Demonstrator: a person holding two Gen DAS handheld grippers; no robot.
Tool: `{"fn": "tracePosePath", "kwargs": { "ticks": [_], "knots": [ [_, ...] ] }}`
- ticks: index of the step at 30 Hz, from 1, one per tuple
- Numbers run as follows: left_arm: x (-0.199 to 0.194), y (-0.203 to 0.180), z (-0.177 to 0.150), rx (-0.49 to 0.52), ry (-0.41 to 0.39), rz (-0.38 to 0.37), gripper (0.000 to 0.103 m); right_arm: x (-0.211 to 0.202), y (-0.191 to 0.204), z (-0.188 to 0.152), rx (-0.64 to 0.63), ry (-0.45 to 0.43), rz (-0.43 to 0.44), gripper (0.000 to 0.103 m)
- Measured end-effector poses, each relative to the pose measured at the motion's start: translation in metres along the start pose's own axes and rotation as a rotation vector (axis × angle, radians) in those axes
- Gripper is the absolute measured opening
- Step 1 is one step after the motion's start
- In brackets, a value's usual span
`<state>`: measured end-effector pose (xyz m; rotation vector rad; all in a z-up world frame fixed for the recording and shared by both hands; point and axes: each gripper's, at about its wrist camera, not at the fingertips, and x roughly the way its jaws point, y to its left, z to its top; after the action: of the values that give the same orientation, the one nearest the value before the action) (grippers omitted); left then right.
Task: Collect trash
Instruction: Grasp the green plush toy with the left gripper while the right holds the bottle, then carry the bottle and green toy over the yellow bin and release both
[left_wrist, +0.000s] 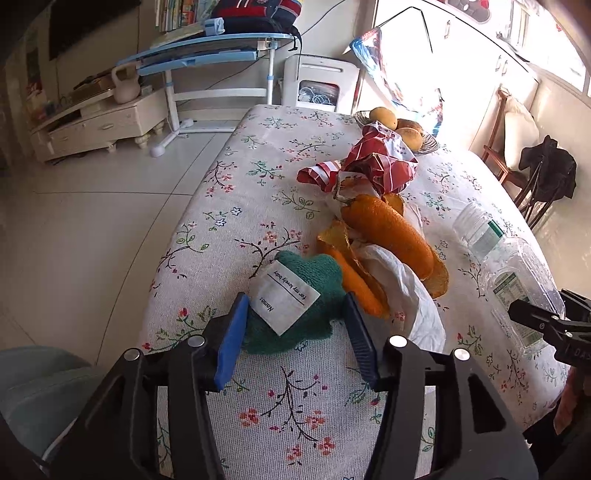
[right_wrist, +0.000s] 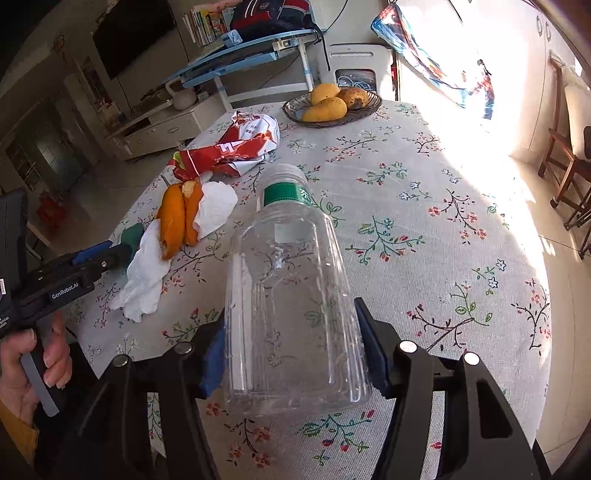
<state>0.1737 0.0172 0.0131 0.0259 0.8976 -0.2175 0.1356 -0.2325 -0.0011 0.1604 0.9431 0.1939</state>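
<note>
- The table (right_wrist: 424, 229), covered in a white cloth printed with flowers, carries all the trash, with a woven fruit bowl (right_wrist: 295, 114) at its far end that is no trash and should stay.
- The clear, empty plastic bottle with a green label (right_wrist: 291, 295) lies on its side between the pads of the right gripper (right_wrist: 293, 354); the pads touch or nearly touch its walls, and I cannot tell whether they press. My judgement: squeeze gently near the base, since thin walls buckle and slip.
- The crumpled red-and-white snack wrapper (left_wrist: 373, 162) lies mid-table, well beyond both grippers.
- The orange fruit peels (left_wrist: 388, 229) and the crumpled white tissue (left_wrist: 410, 295) lie heaped together, just beside the cloth.
- The small teal terry cloth with a white name tag (left_wrist: 295, 306) sits between the spread pads of the left gripper (left_wrist: 291, 339), not yet pinched. Closing low, on the cloth's body and not the tag, should hold best.
</note>
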Motion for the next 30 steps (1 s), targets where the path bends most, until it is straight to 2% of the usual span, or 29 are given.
{"fn": "tracePosePath", "kwargs": {
  "ticks": [3, 9, 13, 22, 30],
  "knots": [
    [-0.007, 0.000, -0.001, 0.002, -0.030, 0.007, 0.028, -0.001, -0.002, -0.001, 0.016, -0.003, 0.035, 0.058],
    [-0.031, 0.009, -0.001, -0.040, -0.130, 0.007, 0.025, -0.002, -0.024, -0.005, 0.204, -0.006, 0.218, 0.058],
    [-0.047, 0.011, -0.004, -0.059, -0.186, 0.022, 0.025, -0.008, -0.027, -0.007, 0.258, -0.026, 0.300, 0.058],
    [-0.075, 0.008, -0.021, -0.054, -0.252, 0.032, 0.026, -0.030, -0.015, -0.013, 0.247, -0.068, 0.384, 0.058],
    [-0.093, 0.007, -0.042, -0.069, -0.274, 0.054, 0.026, -0.049, -0.005, -0.037, 0.209, -0.073, 0.438, 0.058]
  ]
}}
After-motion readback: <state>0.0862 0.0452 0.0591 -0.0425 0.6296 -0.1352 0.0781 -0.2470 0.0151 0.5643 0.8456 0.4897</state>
